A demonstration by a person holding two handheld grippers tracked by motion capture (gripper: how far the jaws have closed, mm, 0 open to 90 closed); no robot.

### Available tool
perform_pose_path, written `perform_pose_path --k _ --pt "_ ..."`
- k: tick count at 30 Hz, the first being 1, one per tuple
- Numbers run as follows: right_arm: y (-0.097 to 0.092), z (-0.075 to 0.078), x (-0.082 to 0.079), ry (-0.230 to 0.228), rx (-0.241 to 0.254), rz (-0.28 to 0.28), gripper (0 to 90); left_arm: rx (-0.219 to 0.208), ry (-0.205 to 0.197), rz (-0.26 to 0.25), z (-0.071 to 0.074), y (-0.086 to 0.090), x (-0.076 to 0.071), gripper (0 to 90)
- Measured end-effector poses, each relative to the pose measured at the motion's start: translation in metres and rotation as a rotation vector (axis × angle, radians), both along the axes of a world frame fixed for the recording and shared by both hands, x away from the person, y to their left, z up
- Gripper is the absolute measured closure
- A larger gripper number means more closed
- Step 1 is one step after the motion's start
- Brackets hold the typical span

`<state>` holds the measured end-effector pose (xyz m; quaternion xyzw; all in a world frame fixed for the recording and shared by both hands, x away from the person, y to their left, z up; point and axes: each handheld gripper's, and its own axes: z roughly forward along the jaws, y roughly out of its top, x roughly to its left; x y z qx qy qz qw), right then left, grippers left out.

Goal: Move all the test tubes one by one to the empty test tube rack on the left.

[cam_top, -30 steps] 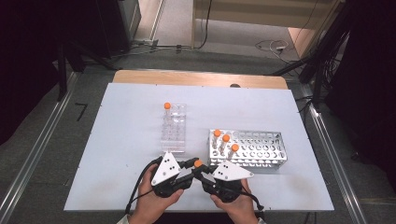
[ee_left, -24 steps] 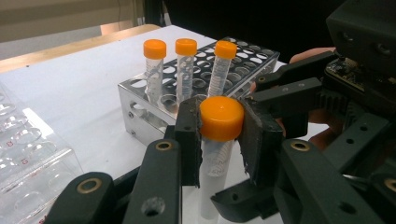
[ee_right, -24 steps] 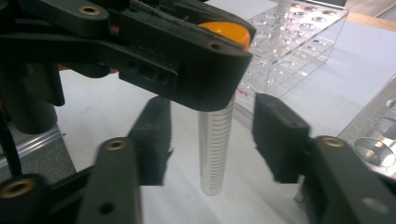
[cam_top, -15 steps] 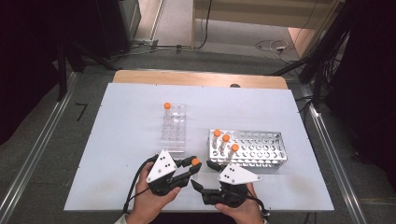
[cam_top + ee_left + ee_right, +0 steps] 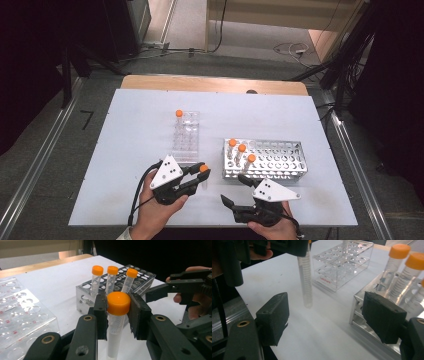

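Note:
An orange-capped clear tube (image 5: 203, 169) hangs upright just above the white table (image 5: 135, 125), near its front edge. My left gripper (image 5: 202, 175) is shut on it just below the cap (image 5: 117, 303). My right gripper (image 5: 231, 188) stands open to the tube's right, in front of the metal rack (image 5: 280, 155). Its jaws have just been opening and nothing is between them (image 5: 324, 315). In the right gripper view the tube (image 5: 305, 282) hangs a little beyond the jaws, apart from them.
Three orange-capped tubes (image 5: 241, 150) stand at the left end of the metal rack. A clear plastic rack (image 5: 186, 140) sits left of it, with one capped tube (image 5: 178, 114) at its far corner. Bare table lies left and far.
My right gripper has let go near the tube, opened wide and drawn back toward the table's front right. The left gripper has kept still with the tube in it.

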<state>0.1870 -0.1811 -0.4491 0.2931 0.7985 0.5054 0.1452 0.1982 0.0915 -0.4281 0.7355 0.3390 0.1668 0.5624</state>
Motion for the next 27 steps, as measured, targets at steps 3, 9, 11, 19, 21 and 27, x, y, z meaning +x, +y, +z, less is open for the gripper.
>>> perform_pose_path --k 3,9,11,19,21,27 --pt "-0.007 0.000 -0.002 -0.002 0.001 -0.012 20.8 -0.008 -0.005 0.010 0.005 0.005 0.001 70.7" --pt "-0.021 0.001 -0.006 0.005 0.006 -0.040 20.8 -0.030 0.002 0.036 0.012 0.017 0.006 70.7" --pt "-0.025 0.001 -0.007 0.005 0.008 -0.049 20.8 -0.035 0.003 0.047 0.016 0.021 0.008 70.6" --pt "-0.037 0.000 -0.009 0.012 0.010 -0.077 20.9 -0.043 0.001 0.093 0.026 0.035 0.019 70.6" --pt "-0.039 0.000 -0.008 0.008 0.010 -0.080 20.9 -0.043 0.003 0.106 0.028 0.038 0.022 70.6" --pt "-0.042 0.001 -0.008 0.011 0.015 -0.090 20.9 -0.034 0.003 0.138 0.032 0.045 0.033 70.7"
